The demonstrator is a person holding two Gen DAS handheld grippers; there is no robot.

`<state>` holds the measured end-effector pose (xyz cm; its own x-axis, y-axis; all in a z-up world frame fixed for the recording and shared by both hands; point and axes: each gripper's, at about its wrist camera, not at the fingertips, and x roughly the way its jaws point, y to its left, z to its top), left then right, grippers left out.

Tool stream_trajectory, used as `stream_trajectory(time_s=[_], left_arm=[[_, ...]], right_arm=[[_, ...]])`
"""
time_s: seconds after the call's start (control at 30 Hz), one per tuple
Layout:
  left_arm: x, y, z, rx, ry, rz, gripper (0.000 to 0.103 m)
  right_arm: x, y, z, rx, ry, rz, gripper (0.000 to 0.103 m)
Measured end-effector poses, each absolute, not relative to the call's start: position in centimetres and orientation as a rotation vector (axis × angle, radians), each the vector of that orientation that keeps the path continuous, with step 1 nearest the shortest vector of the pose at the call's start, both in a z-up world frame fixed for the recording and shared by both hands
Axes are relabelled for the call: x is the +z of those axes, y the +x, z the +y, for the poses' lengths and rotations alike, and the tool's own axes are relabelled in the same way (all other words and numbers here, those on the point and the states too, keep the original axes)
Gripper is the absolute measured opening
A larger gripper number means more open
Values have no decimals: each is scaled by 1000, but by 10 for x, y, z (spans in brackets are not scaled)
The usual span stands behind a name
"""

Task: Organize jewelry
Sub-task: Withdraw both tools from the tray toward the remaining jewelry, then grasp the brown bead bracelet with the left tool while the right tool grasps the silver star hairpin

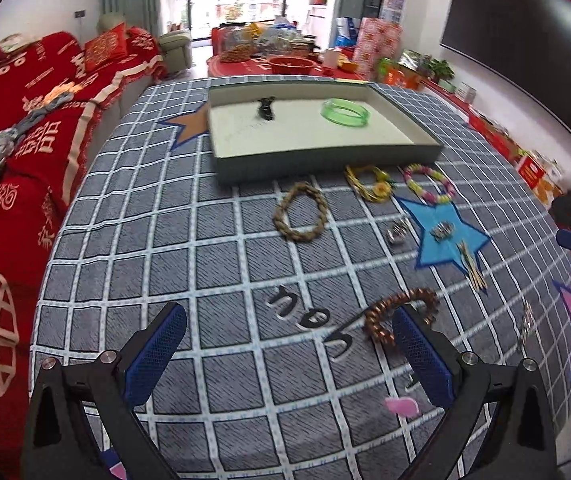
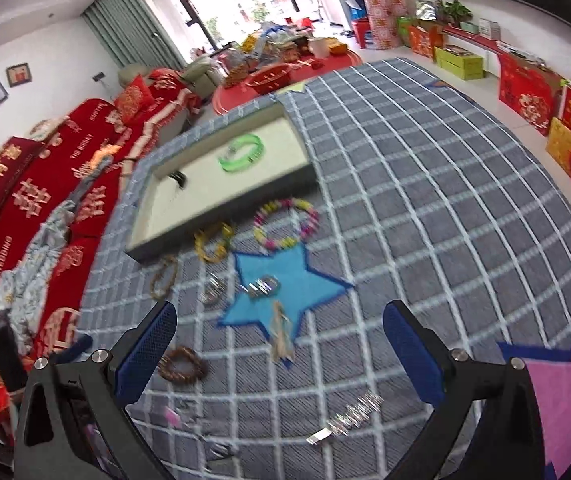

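A shallow grey tray (image 1: pixel 325 158) (image 2: pixel 221 224) sits on the checked cloth and holds a green bangle (image 1: pixel 344 115) (image 2: pixel 242 153) and a small dark piece (image 1: pixel 265 109). In front of it lie a braided straw bracelet (image 1: pixel 300 211), a yellow flower bracelet (image 1: pixel 370 182), a pastel bead bracelet (image 1: pixel 429 182) (image 2: pixel 285 223), silver pieces (image 1: pixel 441 231) (image 2: pixel 263 286) on the blue star and a gold tassel (image 1: pixel 471 266) (image 2: pixel 281 336). My left gripper (image 1: pixel 289 344) is open, its right pad beside a brown bead bracelet (image 1: pixel 399 314) (image 2: pixel 181 365). My right gripper (image 2: pixel 279 342) is open and empty above the cloth, with a silver chain (image 2: pixel 349 416) below it.
A red-covered sofa (image 1: pixel 25 128) runs along the left of the cloth. Red gift boxes (image 2: pixel 525 92) and plants line the right wall. A cluttered red table (image 1: pixel 285 60) stands beyond the tray. A pink scrap (image 1: pixel 401 405) lies near my left gripper.
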<state>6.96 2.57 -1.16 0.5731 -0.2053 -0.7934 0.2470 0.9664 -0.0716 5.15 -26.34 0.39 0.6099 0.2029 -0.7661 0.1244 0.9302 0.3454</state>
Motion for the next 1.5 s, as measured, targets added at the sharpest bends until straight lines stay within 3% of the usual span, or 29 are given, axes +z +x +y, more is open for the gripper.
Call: stream_trajectory(time_s=[0.37, 0.77, 1.07, 1.17, 1.33, 1.4, 1.5], left_arm=[[-19, 63, -11, -420, 208, 905, 103], [-30, 72, -44, -495, 312, 901, 103], [-39, 77, -53, -539, 334, 929, 103], [-42, 75, -57, -559, 351, 944, 99], [-40, 69, -59, -596, 344, 944, 83], [-39, 65, -60, -615, 343, 940, 65], [-38, 61, -63, -630, 347, 937, 48]], right_arm=[[-51, -8, -279, -134, 385, 1067, 103], [-57, -5, -255, -198, 350, 1091, 102], [-61, 4, -231, -232, 198, 1092, 91], [-61, 3, -226, -236, 154, 1094, 87], [-59, 1, -221, -222, 122, 1083, 70], [-57, 0, -220, -213, 116, 1079, 60], [-55, -2, -218, -206, 114, 1076, 41]])
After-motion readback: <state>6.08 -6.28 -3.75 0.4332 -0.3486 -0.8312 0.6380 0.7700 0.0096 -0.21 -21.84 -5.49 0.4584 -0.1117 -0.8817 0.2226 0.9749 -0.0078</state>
